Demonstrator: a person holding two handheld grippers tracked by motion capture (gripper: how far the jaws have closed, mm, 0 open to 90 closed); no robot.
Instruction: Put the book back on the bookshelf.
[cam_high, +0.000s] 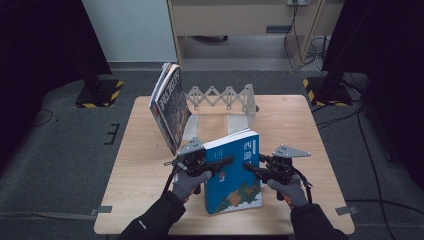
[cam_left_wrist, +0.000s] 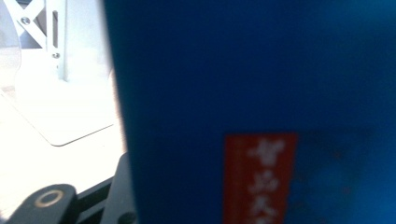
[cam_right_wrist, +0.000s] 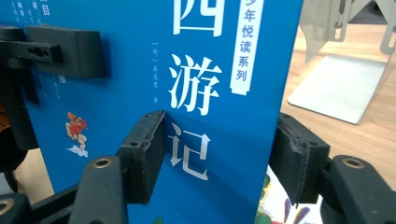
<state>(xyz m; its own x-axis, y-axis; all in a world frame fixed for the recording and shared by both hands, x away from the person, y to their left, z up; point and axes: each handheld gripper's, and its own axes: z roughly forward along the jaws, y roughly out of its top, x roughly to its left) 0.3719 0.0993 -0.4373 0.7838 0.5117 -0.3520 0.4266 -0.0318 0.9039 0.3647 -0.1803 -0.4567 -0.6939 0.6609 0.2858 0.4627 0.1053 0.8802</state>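
A blue book (cam_high: 232, 172) with white Chinese title characters (cam_right_wrist: 191, 84) stands tilted above the front middle of the wooden table (cam_high: 145, 170). My right gripper (cam_high: 251, 169) straddles its right edge, one pad (cam_right_wrist: 149, 154) pressed on the front cover and the other pad (cam_right_wrist: 299, 158) behind it. My left gripper (cam_high: 227, 161) reaches in from the left, and one of its fingers (cam_right_wrist: 65, 51) lies across the cover. Close up in the left gripper view, the blue book (cam_left_wrist: 261, 93) hides the far jaw beside the one finger (cam_left_wrist: 51, 200) that shows, so I cannot tell if that gripper presses.
Several books (cam_high: 170, 107) lean at the back left against a white folding bookend rack (cam_high: 225, 97). Its flat base plate (cam_right_wrist: 336, 88) lies on the table just behind the blue book. Dark stands with striped feet (cam_high: 320, 90) flank the table's far corners.
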